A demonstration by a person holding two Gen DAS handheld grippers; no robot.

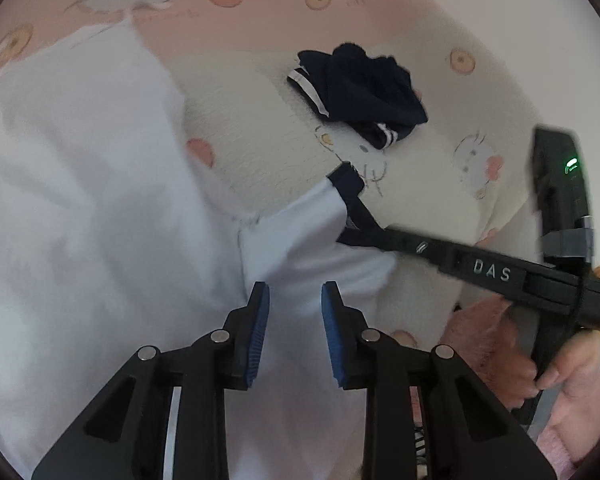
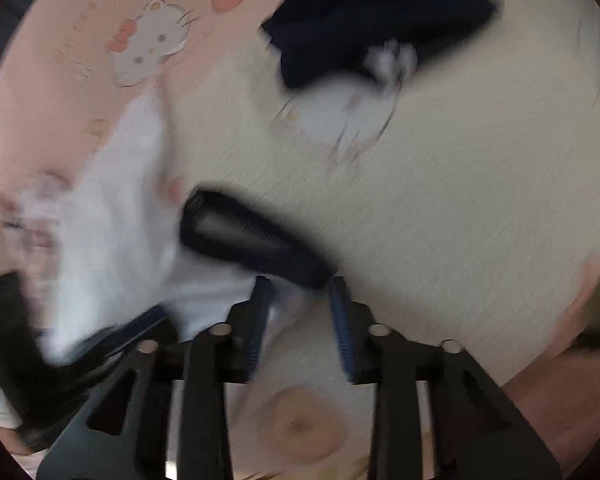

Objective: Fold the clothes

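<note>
Parted jaws over white shirt [image 1: 100, 208] on blanket [image 1: 440, 128]

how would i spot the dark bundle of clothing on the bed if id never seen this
Start from the pink and cream cartoon-cat bedspread. Beyond the big white shirt, lying alone on the cream patch, is the crumpled navy garment. It is the only dark heap, with white stripes at its edges.

soft even daylight, left view mostly sharp, right view heavily motion-blurred, fisheye bending and dark vignette at edges
</note>
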